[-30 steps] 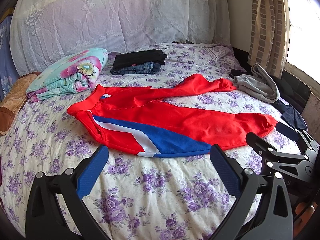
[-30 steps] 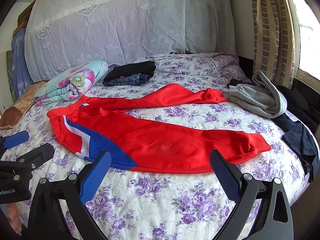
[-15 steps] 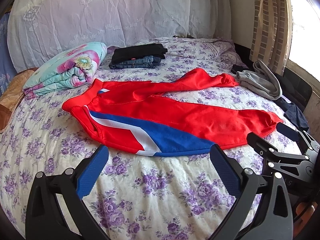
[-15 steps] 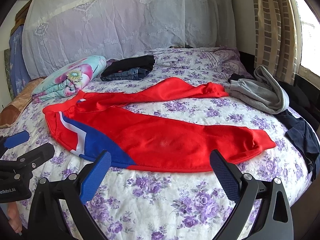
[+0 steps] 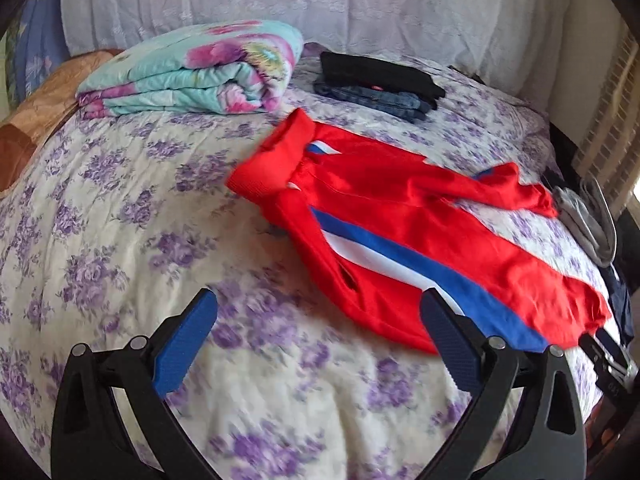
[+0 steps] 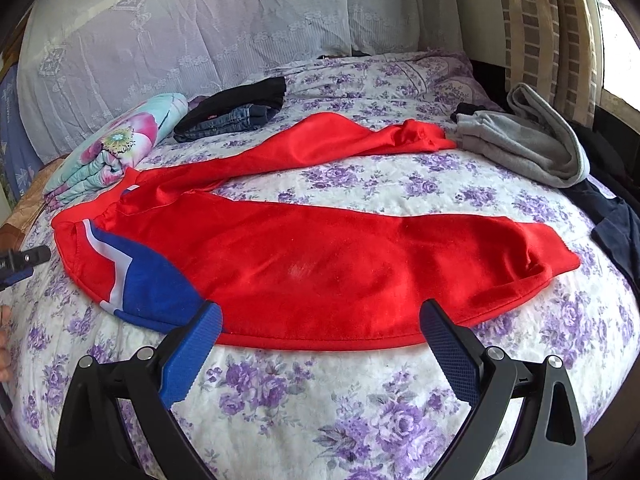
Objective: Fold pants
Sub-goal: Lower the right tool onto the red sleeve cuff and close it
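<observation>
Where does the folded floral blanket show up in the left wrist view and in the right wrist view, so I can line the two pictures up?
Left wrist: the folded floral blanket sits upper left, at the far side of the bed, left of the dark folded clothes.
Right wrist: the blanket lies at the left edge, mid-height, partly cropped by the fisheye.
Shared landmark: the red pants, whose waistband end points toward the blanket in both views.

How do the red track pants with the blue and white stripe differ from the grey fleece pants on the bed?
The red track pants with the blue and white stripe lie spread out, legs apart; the grey fleece pants lie bunched in a loose heap. The red pants occupy the middle of the floral bedspread; the grey ones sit near its curtain-side edge. The red pants carry colour panels; the grey ones are plain. Both rest on the bedspread, untouched by either hand-held gripper.
</observation>
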`<action>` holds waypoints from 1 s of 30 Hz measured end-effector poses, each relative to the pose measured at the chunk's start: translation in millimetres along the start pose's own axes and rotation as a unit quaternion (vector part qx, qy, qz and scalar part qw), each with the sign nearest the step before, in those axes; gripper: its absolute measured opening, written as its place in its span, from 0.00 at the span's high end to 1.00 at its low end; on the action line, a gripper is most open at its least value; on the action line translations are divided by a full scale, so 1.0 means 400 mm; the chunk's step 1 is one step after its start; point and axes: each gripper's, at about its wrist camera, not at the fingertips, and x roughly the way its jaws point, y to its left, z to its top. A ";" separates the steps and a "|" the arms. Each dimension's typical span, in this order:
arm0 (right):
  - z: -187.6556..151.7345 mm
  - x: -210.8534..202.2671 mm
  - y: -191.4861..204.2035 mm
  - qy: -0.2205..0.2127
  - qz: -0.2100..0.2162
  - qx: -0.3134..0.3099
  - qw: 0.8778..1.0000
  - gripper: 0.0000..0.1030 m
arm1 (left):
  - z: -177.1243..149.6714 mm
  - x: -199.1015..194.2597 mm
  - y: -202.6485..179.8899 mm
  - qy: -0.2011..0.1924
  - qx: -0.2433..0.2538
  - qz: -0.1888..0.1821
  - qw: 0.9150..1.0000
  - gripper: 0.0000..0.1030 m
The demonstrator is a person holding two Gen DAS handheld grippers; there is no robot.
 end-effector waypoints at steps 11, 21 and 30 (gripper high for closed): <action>0.009 0.072 0.040 0.030 0.022 -0.015 0.999 0.03 | 0.126 0.214 0.112 0.091 -0.073 -0.080 0.990 0.84; 0.004 0.057 0.011 0.019 0.030 -0.010 0.999 0.03 | -0.055 -0.091 0.209 -0.032 -0.105 -0.071 0.991 0.86; 0.011 0.024 -0.167 0.008 0.002 0.061 0.998 0.03 | -0.185 -0.178 0.287 -0.068 -0.128 0.042 0.989 0.27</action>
